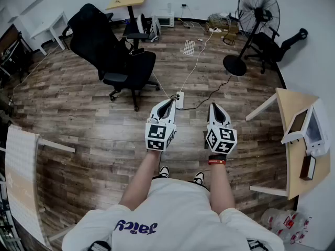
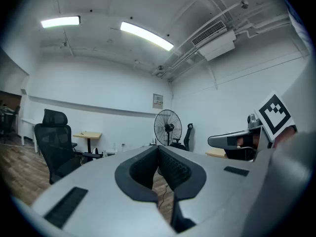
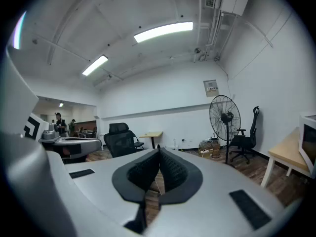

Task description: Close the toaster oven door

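The left hand-held gripper [image 1: 167, 104] is clenched on nothing. Beside it, the right hand-held gripper [image 1: 215, 109] is likewise clenched and empty. The toaster oven [image 1: 316, 132] sits far right on the counter [image 1: 292, 106], its door [image 1: 297, 123] seemingly open. The approach looks not yet begun. The next move calls for turning right to reach the door.

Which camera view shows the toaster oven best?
The head view: the toaster oven stands whole on the table at the right, its door apparently open. The right gripper view catches only one edge at its border; the left gripper view shows none of it.
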A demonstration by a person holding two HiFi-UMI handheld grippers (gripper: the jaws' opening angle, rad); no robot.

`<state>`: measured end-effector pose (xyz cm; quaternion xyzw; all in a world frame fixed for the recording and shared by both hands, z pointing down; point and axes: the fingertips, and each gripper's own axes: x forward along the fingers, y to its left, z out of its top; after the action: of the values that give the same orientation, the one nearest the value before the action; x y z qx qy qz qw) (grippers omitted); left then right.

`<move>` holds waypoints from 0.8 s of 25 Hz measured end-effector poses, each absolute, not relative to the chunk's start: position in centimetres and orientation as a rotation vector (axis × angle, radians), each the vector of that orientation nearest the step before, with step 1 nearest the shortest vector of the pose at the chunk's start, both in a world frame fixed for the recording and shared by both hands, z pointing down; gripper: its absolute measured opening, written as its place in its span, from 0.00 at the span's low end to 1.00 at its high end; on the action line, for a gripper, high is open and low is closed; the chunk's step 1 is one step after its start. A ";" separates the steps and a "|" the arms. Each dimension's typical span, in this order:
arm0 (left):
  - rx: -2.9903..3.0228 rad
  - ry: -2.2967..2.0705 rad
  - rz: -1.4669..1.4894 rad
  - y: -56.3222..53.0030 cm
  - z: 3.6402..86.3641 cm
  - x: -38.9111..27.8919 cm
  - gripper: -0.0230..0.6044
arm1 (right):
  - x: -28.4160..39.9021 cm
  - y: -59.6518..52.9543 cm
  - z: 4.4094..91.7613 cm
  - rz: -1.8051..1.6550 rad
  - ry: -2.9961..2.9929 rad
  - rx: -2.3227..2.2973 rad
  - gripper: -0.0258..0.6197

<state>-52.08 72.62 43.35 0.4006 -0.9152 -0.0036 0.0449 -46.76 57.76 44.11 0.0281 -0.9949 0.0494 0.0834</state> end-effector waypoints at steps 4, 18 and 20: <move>1.270 -2.775 -0.011 72.8 43.6 -51.9 0.07 | -46.2 58.9 44.1 0.187 -3.006 0.084 0.06; 1.731 -2.480 0.037 62.8 45.4 -46.0 0.07 | -37.2 52.7 45.6 0.260 -2.973 0.545 0.06; 1.797 -2.424 0.049 60.2 45.6 -44.1 0.07 | -34.9 50.9 45.8 0.268 -2.956 0.621 0.06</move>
<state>-44.10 60.23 45.56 0.5944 -0.8016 0.0161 0.0619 -34.90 50.89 45.83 0.2044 -0.9734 0.0882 0.0548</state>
